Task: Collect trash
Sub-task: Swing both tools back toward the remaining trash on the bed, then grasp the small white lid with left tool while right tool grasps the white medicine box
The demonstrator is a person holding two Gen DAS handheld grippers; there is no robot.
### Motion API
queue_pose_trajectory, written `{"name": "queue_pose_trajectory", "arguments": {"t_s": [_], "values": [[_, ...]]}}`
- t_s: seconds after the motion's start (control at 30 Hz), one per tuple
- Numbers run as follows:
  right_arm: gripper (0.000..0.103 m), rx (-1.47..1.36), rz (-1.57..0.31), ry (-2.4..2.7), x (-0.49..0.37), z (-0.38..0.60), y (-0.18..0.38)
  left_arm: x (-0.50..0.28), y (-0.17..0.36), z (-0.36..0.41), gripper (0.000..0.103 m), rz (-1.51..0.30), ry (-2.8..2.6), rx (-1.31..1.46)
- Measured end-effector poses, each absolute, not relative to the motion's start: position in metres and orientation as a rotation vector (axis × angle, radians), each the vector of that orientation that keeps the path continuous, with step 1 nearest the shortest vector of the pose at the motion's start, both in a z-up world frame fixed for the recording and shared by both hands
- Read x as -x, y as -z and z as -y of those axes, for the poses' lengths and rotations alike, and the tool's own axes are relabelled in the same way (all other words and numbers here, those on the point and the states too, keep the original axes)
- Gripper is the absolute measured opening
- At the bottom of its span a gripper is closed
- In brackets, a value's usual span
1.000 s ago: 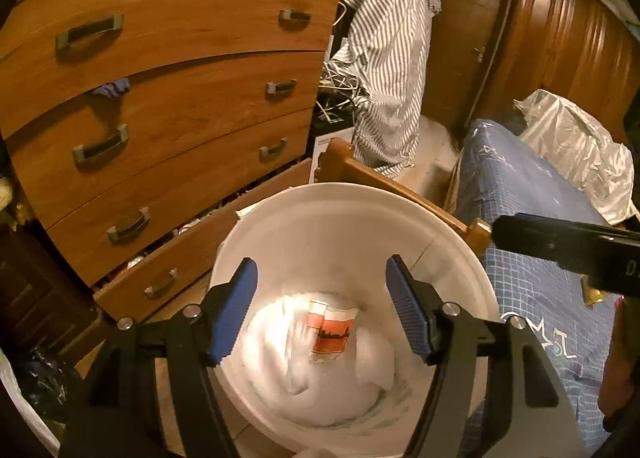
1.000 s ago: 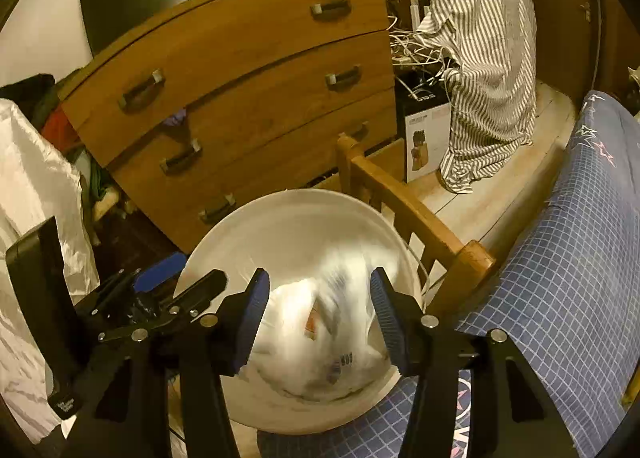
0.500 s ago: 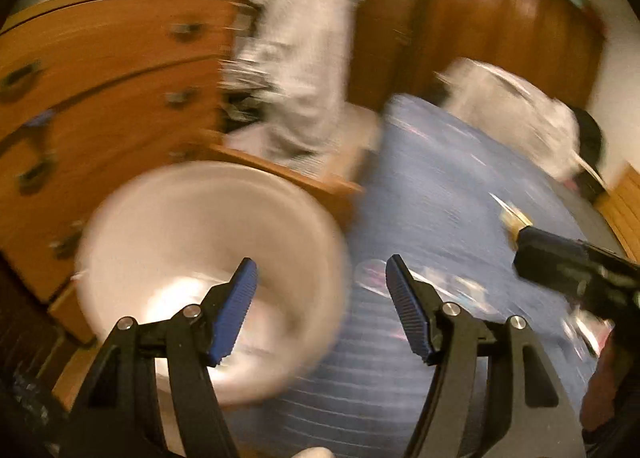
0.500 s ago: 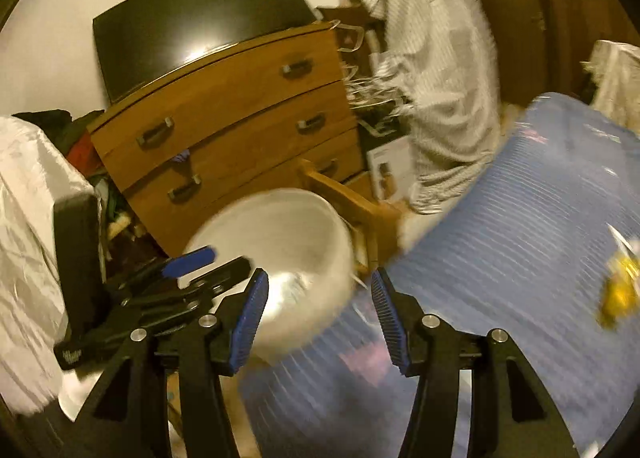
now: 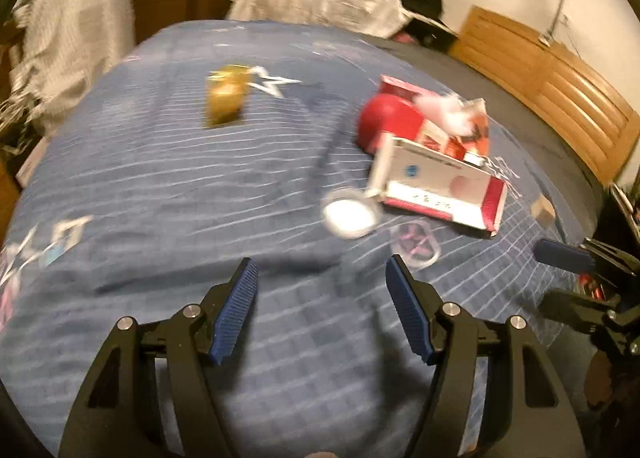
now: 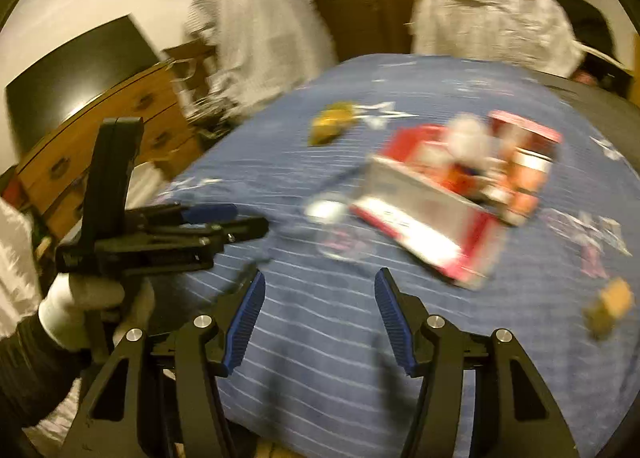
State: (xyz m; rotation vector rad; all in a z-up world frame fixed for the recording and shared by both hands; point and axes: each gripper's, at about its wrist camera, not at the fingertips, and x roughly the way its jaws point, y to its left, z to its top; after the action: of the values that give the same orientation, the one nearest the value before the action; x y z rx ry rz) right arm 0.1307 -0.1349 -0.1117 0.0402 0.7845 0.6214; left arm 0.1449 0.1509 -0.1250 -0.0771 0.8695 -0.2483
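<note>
**Lots of trash is still lying on the bed**

Both tools are hanging over the blue bed [image 5: 160, 185] and neither one is carrying anything. The left tool [image 5: 322, 312] is standing half open with only the bedcover showing between its blue pads. The right tool [image 6: 318, 318] is opening its jaws a bit more, and nothing is sitting between them either.

I am guessing most of the picking up is still waiting. No bin is showing in these pictures. A red and white cardboard box [image 5: 436, 187] is lying flat near the middle of the bed, with its long side running across the bed and tipping down toward the right. Behind it, more red packaging [image 5: 404, 117] with crumpled white paper [image 5: 444, 109] is piling up. Just beside the box, two clear round lids [image 5: 350, 215] are lying flat, close to the left tool. A yellow wrapper [image 5: 226, 99] is sitting well apart, farther up the bed. A small tan block [image 5: 542, 209] is resting near the right edge.

The pictures are blurry, so small details are hard to tell.
</note>
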Motion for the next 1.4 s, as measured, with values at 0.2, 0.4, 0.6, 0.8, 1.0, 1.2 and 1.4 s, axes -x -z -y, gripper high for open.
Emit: {"name": "queue_pose_trajectory", "arguments": {"t_s": [0.2, 0.4, 0.6, 0.8, 1.0, 1.2, 1.4], "values": [[0.059, -0.045, -0.766, -0.605, -0.137, 0.176, 0.121, -0.178, 0.137, -0.128, 0.064, -0.917, 0.243, 0.035], [0.059, -0.002, -0.723, -0.641, -0.152, 0.162, 0.113, -0.191, 0.140, -0.124, 0.049, -0.930, 0.219, 0.025], [0.059, 0.203, -0.665, -0.661, -0.166, 0.127, 0.100, -0.198, 0.144, -0.120, 0.039, -0.927, 0.196, 0.022], [0.059, 0.613, -0.697, -0.713, -0.196, 0.078, 0.116, -0.178, 0.142, -0.131, 0.038, -0.924, 0.153, -0.016], [0.065, 0.843, -0.717, -0.720, -0.208, 0.041, 0.135, -0.176, 0.143, -0.134, 0.038, -0.928, 0.144, 0.002], [0.061, 0.835, -0.748, -0.740, -0.217, 0.030, 0.139, -0.178, 0.144, -0.134, 0.039, -0.925, 0.154, 0.020], [0.054, 0.606, -0.799, -0.715, -0.221, 0.050, 0.127, -0.167, 0.142, -0.137, 0.039, -0.911, 0.144, 0.036]]}}
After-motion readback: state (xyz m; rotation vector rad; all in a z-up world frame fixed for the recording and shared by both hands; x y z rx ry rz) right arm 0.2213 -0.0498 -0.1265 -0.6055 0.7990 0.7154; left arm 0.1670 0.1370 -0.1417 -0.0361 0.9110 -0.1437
